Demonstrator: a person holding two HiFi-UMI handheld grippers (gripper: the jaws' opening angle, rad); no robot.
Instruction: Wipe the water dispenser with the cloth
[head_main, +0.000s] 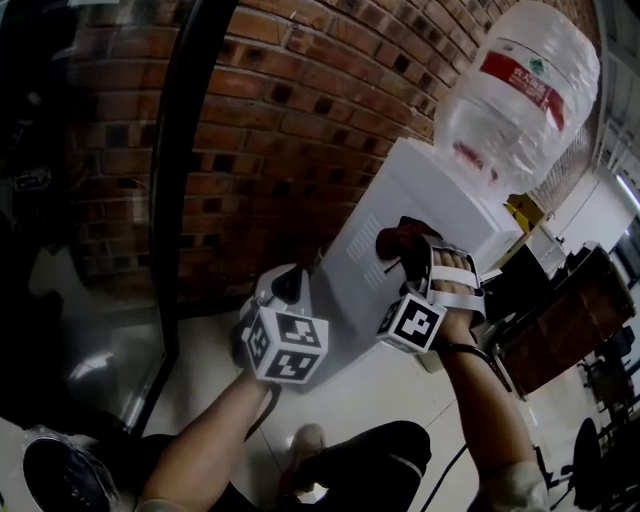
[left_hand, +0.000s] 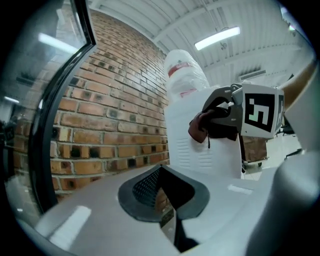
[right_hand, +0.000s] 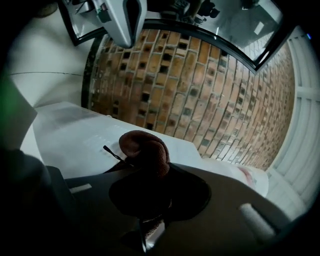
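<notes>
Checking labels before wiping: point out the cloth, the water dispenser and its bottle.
cloth (right_hand: 144, 149), right gripper view, bunched reddish top
water dispenser (head_main: 362, 250), head view, white side panel
bottle (head_main: 497, 125), head view, clear body below the label

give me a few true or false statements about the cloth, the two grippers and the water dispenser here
1. The right gripper has a dark red cloth between its jaws. True.
2. The label on the bottle on top of the water dispenser is blue. False: the label is red.
3. The wall beside the water dispenser is brick. True.
4. The left gripper is carrying the cloth. False: nothing sits between its jaws; the cloth is in the right gripper.
</notes>
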